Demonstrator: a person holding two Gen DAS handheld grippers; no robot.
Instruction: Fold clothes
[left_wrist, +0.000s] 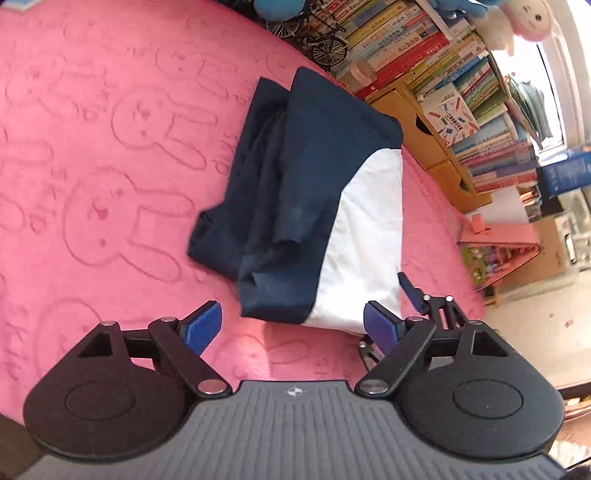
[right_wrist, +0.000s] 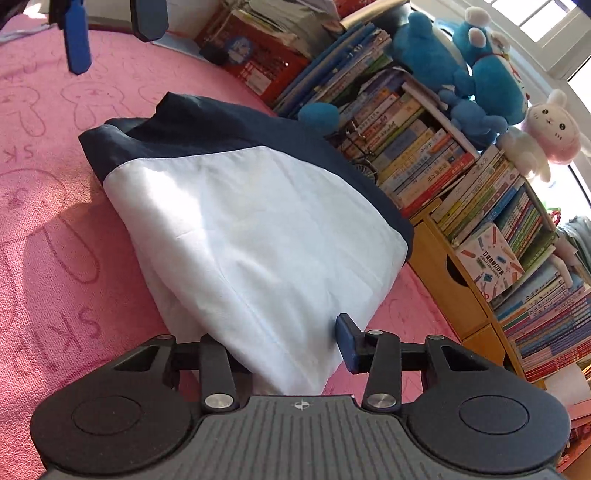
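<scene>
Now a folded garment (left_wrist: 295, 192) lies on the pink blanket (left_wrist: 110, 147).
Left tongs (left_wrist: 291, 326) stand apart, nothing between them, just short of the garment's near edge. Right tongs (right_wrist: 295, 350) have the white corner between their fingers; whether they clamp it I cannot tell. Bookshelves (right_wrist: 461, 184) stand beyond.

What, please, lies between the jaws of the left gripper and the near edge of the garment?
Only bare pink blanket: the left wrist view shows the open left gripper just short of the garment, with nothing in between.
</scene>
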